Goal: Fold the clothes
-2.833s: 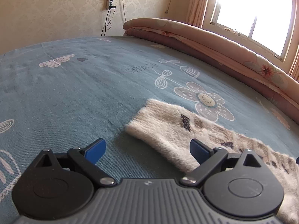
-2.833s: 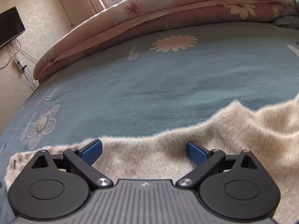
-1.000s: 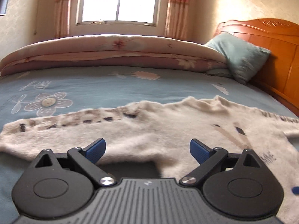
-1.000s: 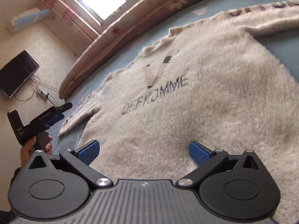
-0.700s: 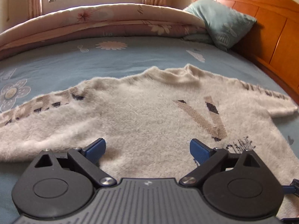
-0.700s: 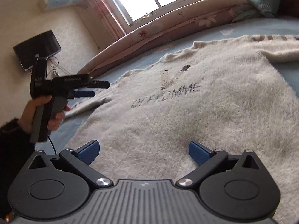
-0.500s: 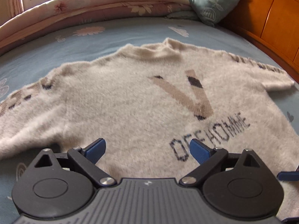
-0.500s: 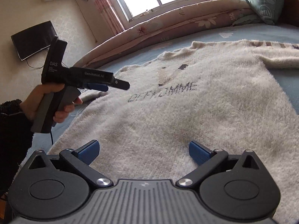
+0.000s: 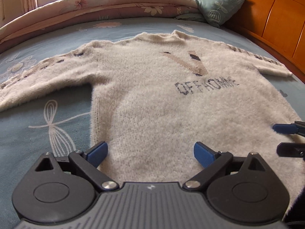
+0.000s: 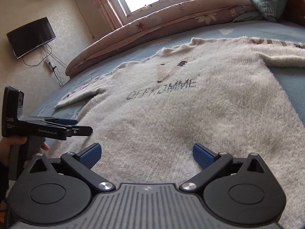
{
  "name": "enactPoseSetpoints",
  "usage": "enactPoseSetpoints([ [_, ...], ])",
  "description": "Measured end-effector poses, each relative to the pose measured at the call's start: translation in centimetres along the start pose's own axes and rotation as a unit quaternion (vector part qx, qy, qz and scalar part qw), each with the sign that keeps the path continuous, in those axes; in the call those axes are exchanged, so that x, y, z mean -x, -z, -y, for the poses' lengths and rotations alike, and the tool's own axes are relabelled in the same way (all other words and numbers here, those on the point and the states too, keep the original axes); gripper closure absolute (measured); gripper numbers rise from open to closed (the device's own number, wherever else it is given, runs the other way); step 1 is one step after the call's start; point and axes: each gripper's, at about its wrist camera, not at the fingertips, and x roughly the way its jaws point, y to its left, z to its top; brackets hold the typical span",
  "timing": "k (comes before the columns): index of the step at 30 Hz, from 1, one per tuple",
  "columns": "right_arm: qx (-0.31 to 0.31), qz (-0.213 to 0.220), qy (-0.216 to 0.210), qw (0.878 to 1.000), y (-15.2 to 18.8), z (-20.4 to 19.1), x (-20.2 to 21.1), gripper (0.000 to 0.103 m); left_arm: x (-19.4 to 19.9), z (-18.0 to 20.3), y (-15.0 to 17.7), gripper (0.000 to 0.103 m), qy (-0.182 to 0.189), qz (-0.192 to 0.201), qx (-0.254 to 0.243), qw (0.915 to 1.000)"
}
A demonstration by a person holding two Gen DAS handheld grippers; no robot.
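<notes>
Folding has not begun: the fuzzy cream sweater [image 9: 162, 95] lies flat and unfolded toward 12 o'clock on the blue bedsheet [image 9: 38, 126], while the left gripper [image 9: 150, 153] and right gripper [image 10: 145, 155] both hover over its hem gaping wide and empty.

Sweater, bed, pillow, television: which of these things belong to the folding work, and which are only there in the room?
Belong to the job:
- sweater, lying flat, front up
- left gripper, open, above the hem
- right gripper, open, above the hem
- blue bed sheet, the surface under the sweater

Only there:
- pillow
- rolled quilt
- television
- wooden headboard
</notes>
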Motion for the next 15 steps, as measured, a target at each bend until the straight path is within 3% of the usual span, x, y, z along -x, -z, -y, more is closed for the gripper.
enactPoseSetpoints([
  [5, 0.060, -0.005, 0.031, 0.998, 0.7, -1.6, -0.5, 0.000, 0.3, 1.7, -1.0, 0.006, 0.032, 0.014, 0.001, 0.9994],
  [7, 0.095, -0.009, 0.047, 0.994, 1.0, -2.4, -0.8, 0.000, -0.5, 2.3, -0.6, 0.006, 0.041, -0.005, -0.001, 0.9991],
  [9, 0.112, -0.005, 0.061, 0.992, 1.4, -2.9, -1.0, 0.000, -1.1, 2.3, 0.5, 0.006, 0.031, -0.023, 0.004, 0.9992],
  [15, 0.124, -0.006, 0.070, 0.990, 1.3, -3.1, -1.0, 0.000, 1.4, 0.9, 3.4, 0.006, 0.013, -0.015, 0.030, 0.9993],
])
